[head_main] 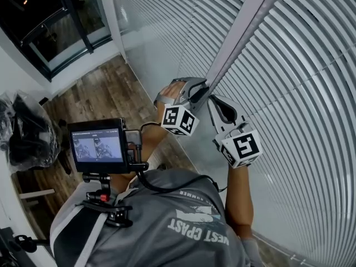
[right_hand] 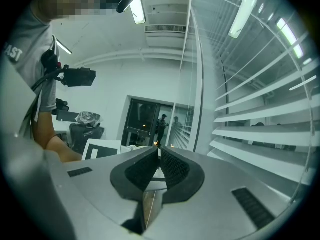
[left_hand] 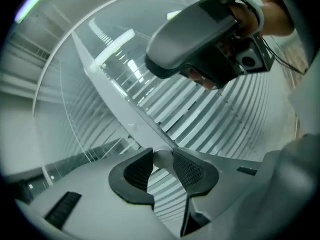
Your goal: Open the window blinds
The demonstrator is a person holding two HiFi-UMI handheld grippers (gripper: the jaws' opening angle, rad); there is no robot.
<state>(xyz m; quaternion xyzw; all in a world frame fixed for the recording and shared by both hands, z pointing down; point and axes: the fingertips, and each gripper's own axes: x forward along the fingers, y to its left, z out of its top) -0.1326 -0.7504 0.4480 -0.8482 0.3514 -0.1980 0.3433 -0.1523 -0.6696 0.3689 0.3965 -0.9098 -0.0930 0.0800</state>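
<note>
**Shirt (head_main: 183,227) and monitor (head_main: 97,144) in foreground; grippers at blinds (head_main: 311,82)**

Pinching of the pale wand (left_hand: 120,106) by the left gripper (left_hand: 162,157) is confirmed only in its own view. The right gripper (right_hand: 159,154), pressed together and empty, is likewise confirmed only in its own. Both are placed near the blinds.

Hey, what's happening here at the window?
A person stands at the window blinds with a hand-held gripper in each hand. The left hand-held gripper is clamped on the blinds' tilt wand. The right hand-held gripper sits beside it, jaws together with nothing clearly between them. Gaps show between the slats.
</note>
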